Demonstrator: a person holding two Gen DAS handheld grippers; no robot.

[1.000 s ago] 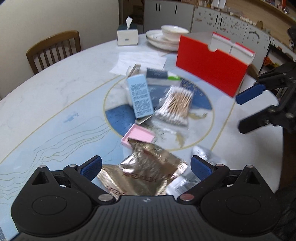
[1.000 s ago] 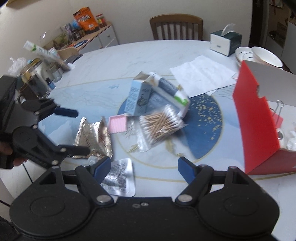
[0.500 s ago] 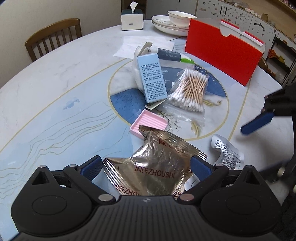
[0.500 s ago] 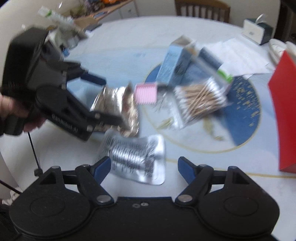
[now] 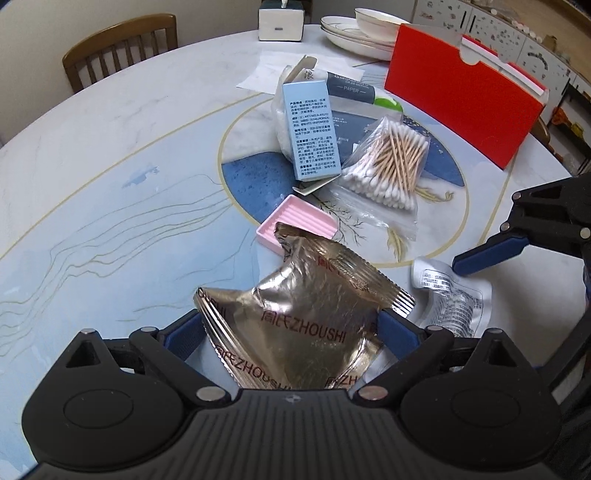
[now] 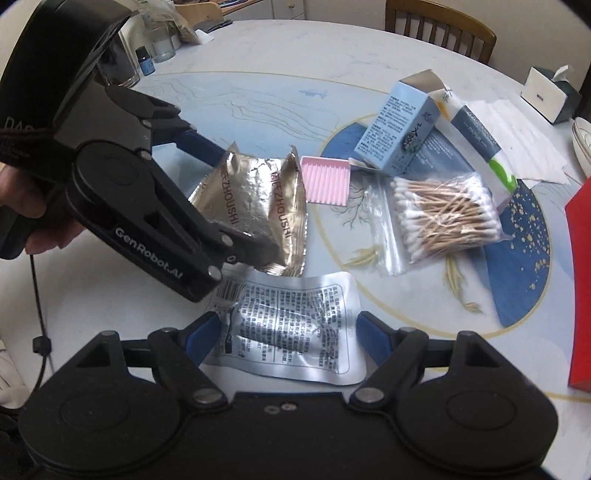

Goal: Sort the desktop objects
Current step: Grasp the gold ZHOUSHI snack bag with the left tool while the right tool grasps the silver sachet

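Left gripper (image 5: 291, 332): jaws spread, one blue finger on each side of the gold foil packet (image 5: 306, 314). The fingers flank the packet's crumpled lower half — whether they touch the foil cannot be told from either view. From the right wrist camera the same packet lies on the table with the left gripper (image 6: 218, 199) over its near edge.

Right gripper (image 6: 286, 336): jaws also spread, fingers on either side of a flat silver pouch (image 6: 291, 325) printed with black text; the pouch lies flat on the table, not clamped. In the left view one blue finger (image 5: 487, 254) of the right gripper hangs over the pouch's upper corner (image 5: 450, 291).

Outward from the packet: a pink ridged tray (image 5: 297, 227) just beyond its far tip, touching or nearly so. Past that, a light blue carton (image 5: 310, 131) (printed side up, flap open) leans against a plastic-wrapped paper pack (image 5: 351, 88). A clear bag of cotton swabs (image 5: 388, 162) lies just right of the carton.

Further right stands a red file box (image 5: 458, 88), upright. At the far edge of the table (image 5: 110, 166) — a tissue box (image 5: 280, 18) and stacked white dishes (image 5: 362, 27). A wooden chair (image 5: 118, 48) sits behind the table.
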